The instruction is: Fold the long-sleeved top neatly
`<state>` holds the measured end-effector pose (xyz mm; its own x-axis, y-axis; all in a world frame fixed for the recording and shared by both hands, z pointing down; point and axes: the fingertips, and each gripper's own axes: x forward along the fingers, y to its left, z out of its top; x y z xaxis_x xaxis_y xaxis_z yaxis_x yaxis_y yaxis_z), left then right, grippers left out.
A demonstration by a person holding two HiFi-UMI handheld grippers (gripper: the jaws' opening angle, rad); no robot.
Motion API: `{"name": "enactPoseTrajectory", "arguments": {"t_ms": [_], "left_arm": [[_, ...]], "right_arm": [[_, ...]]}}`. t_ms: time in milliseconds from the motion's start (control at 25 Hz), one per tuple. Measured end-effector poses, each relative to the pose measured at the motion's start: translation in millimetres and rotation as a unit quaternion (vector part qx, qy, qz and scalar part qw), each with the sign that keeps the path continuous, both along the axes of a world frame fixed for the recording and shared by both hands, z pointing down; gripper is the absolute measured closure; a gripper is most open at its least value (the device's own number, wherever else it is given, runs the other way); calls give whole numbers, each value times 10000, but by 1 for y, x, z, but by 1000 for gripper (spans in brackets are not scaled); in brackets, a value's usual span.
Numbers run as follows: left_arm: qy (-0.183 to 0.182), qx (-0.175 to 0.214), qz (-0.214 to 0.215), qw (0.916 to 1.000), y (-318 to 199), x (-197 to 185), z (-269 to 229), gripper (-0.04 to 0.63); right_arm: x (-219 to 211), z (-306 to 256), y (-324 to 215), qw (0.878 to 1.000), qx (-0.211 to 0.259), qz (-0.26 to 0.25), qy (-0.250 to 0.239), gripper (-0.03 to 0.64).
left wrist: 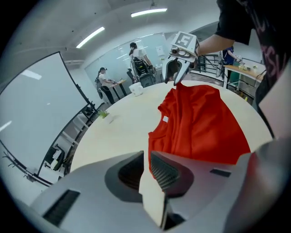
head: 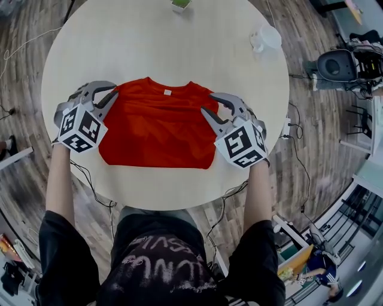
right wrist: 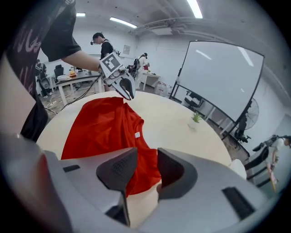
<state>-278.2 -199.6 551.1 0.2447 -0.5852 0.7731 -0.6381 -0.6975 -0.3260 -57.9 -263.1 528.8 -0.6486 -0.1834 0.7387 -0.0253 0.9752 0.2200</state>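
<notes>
A red long-sleeved top (head: 158,125) lies folded into a rough rectangle on the round cream table (head: 149,42), collar toward the far side, sleeves tucked out of sight. My left gripper (head: 112,94) sits at the top's far-left shoulder corner. Its jaws stand a narrow gap apart, and the left gripper view shows the cloth edge (left wrist: 200,123) just beyond them, not pinched. My right gripper (head: 209,103) is at the far-right shoulder corner, jaws apart. In the right gripper view the red cloth (right wrist: 104,127) and the table show through the gap, and nothing is gripped.
A white cup (head: 265,37) stands at the table's far right and a small green plant (head: 181,5) at its far edge. Cables hang off the near edge. Chairs, desks, a whiteboard and people are in the room beyond the table.
</notes>
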Motion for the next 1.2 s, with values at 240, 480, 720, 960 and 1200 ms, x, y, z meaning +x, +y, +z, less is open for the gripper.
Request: {"name": "enactPoseTrajectory", "arguments": {"t_ms": [240, 480, 720, 960, 1200], "left_arm": [[534, 697, -836, 9926, 3, -4, -28, 540], [1557, 1369, -1663, 9640, 23, 11, -72, 552], [2435, 1709, -2124, 9308, 59, 31, -107, 584], [2729, 2244, -2509, 9012, 104, 54, -149, 584], [2840, 2516, -2691, 8852, 150, 78, -183, 584]], "right_arm": [[8, -35, -10, 9903, 267, 882, -1041, 486], [36, -74, 0, 9621, 193, 1825, -2016, 574], [72, -119, 23, 9235, 249, 2391, -2989, 612], [106, -144, 63, 8894, -45, 2889, -3542, 612], [135, -167, 109, 8769, -118, 3072, -3696, 612]]}}
